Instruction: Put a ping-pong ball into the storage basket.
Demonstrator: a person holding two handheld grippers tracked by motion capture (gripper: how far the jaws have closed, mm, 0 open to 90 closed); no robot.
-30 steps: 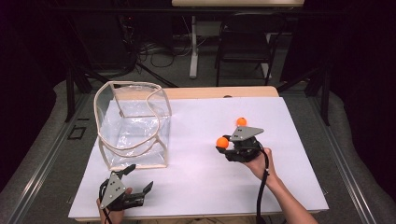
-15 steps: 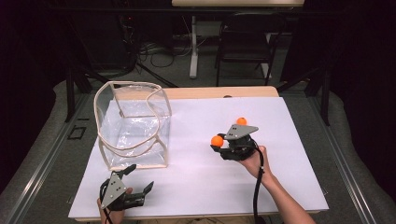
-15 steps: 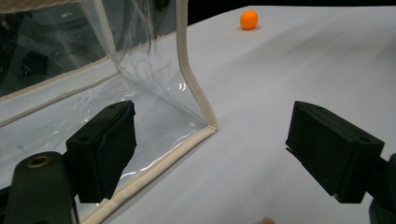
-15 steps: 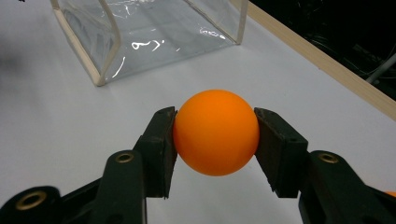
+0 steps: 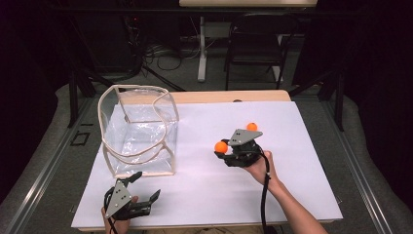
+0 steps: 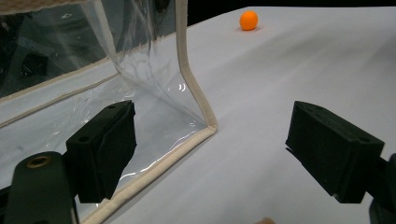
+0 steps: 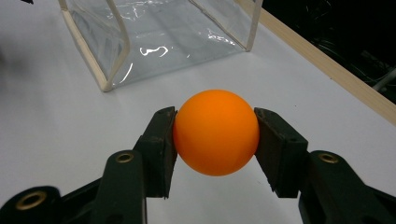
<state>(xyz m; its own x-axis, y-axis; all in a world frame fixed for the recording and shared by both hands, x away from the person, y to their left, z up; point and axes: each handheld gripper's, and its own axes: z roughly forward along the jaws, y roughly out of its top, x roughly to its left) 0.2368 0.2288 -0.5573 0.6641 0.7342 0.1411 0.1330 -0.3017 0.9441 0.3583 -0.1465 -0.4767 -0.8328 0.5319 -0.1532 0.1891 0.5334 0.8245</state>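
Near the middle of the white table (image 5: 302, 122), we find the right gripper (image 5: 223, 149) clamped on an orange ball (image 5: 220, 146); in the right gripper view its pads press both sides of that ball (image 7: 216, 132). Against the frames from a second ago, this gripper and its ball have shifted slightly toward the clear bag (image 5: 139, 131), while the bag and the second orange ball (image 5: 252, 126), lying behind the gripper, have kept their places. We judge this a carry under way, the held ball bound for the bag's open top, with the second ball left to collect.

At the near left edge, the left gripper (image 5: 144, 184) sits unchanged, its jaws spread wide with nothing between them, pointing at the bag's lower corner (image 6: 208, 126).

We can read no brand, label or writing on the balls, bag, grippers or table.
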